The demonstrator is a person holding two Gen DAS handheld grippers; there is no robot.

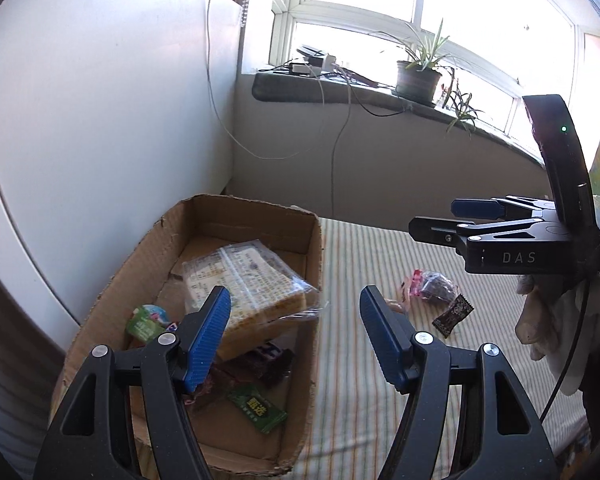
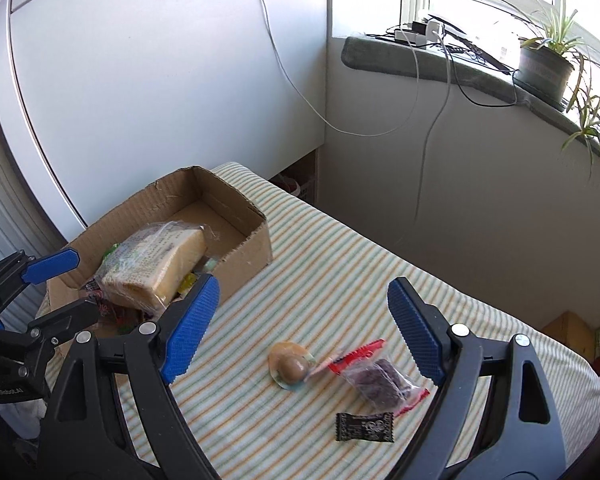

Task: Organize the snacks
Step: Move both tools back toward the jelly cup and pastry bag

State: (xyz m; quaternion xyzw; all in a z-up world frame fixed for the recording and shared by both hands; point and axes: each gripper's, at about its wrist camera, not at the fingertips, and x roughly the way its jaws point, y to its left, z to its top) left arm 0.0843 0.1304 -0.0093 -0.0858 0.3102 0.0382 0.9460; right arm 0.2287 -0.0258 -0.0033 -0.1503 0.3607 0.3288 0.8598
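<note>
A cardboard box (image 1: 314,248) (image 2: 256,236) stands on the striped cloth and holds a clear bag of bread (image 1: 252,284) (image 2: 160,260), a green cup (image 1: 146,320), a green packet (image 1: 260,408) and dark wrappers. My left gripper (image 1: 296,336) is open and empty, above the box's right wall. My right gripper (image 2: 300,328) is open and empty, above three loose snacks: a round sealed egg (image 2: 290,366), a red-edged bag of dark pieces (image 2: 380,380) (image 1: 432,286) and a black wrapped candy (image 2: 364,428) (image 1: 454,314).
The striped cloth (image 2: 340,264) covers a raised surface whose far edge drops off toward the wall. A white cabinet (image 2: 140,80) stands behind the box. A windowsill (image 2: 440,64) carries a potted plant (image 2: 544,68), chargers and hanging cables. The right gripper also shows in the left wrist view (image 1: 444,218).
</note>
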